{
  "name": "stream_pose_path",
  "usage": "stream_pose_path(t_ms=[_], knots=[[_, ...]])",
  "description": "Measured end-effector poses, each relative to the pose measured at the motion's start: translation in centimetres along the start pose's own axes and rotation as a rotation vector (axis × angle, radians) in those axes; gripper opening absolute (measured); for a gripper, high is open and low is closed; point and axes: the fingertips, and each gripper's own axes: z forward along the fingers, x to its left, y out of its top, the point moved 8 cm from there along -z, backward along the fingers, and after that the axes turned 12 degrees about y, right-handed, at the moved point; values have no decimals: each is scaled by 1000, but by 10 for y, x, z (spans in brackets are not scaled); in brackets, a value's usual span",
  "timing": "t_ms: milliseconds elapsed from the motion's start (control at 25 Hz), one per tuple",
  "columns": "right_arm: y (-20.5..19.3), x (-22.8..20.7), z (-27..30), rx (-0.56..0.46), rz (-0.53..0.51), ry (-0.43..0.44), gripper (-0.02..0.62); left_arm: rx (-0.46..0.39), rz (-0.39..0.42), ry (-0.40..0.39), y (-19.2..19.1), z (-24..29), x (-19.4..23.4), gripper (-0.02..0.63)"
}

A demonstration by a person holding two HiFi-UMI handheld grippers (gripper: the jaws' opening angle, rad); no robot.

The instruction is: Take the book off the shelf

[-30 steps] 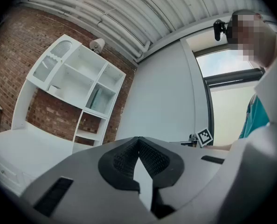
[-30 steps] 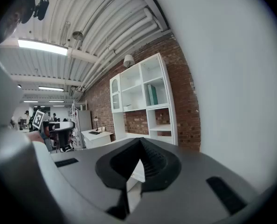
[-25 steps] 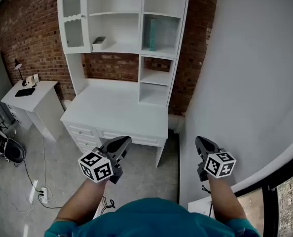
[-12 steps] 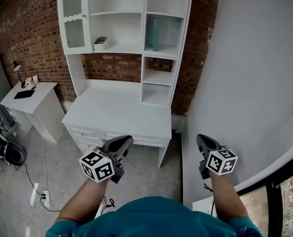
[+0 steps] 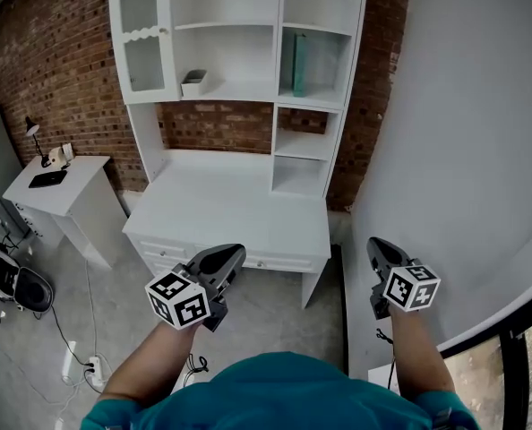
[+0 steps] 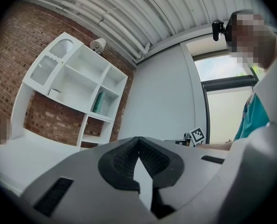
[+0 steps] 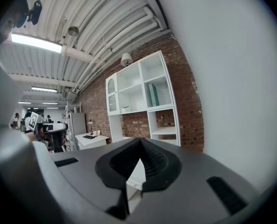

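Here I am, standing back from the white desk [image 5: 239, 206] with both tongs up in front of me. My left gripper [image 5: 235, 252] is clenched, its pads pressed tip to tip with nothing between them, and it points toward the near edge of the desk. My right gripper [image 5: 376, 243] is clenched as well and empty, off to the right beside the plain white wall [image 5: 463, 150]. The left marker cube [image 5: 176, 300] and the right marker cube [image 5: 411, 287] carry only black-and-white square patterns, no letters I can read.

Now the book [image 5: 298, 64]. It is teal and stands upright in the upper right compartment of the white shelf unit [image 5: 276, 106] at the far side of the desk. It sits toward that compartment's left wall, well apart from both tongs. Its spine is too small for me to read any title.

Left of it, on the wide middle shelf, sits a small white tray [image 5: 193, 82]. Further left is a cupboard door [image 5: 143, 34] with an arched glass pane. Behind the unit runs a red brick wall [image 5: 60, 70].

Over on the far left, a smaller white table [image 5: 69, 186] carries a black desk lamp [image 5: 35, 133] and a dark flat item [image 5: 48, 179]. Down on the grey floor [image 5: 114, 312], near left, cables trail to a white power strip [image 5: 72, 363].
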Motion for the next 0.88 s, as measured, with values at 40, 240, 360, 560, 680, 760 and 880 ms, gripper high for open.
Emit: stream_pose_path(t_ms=[40,240,360,560,680,760,880], knots=[[0,-1,6,1,-1,-2,21,0,2,0,1,1,5,14],[4,-14,33,11,-12,3,21,-1,-12,15,1,14,27,14],[8,-36,51,8,-16,21,21,1,-17,36,-6,32,37,14],[21,-93,96,2,-20,68,21,-1,-22,84,-12,81,51,14],[35,-140,129,-5,-28,99,21,-14,-11,109,-11,122,57,14],[48,-172,154,-6,-33,123,21,-36,-5,132,-6,153,62,14],[70,-214,190,-2,-47,161,21,-69,-13,168,2,201,69,14]])
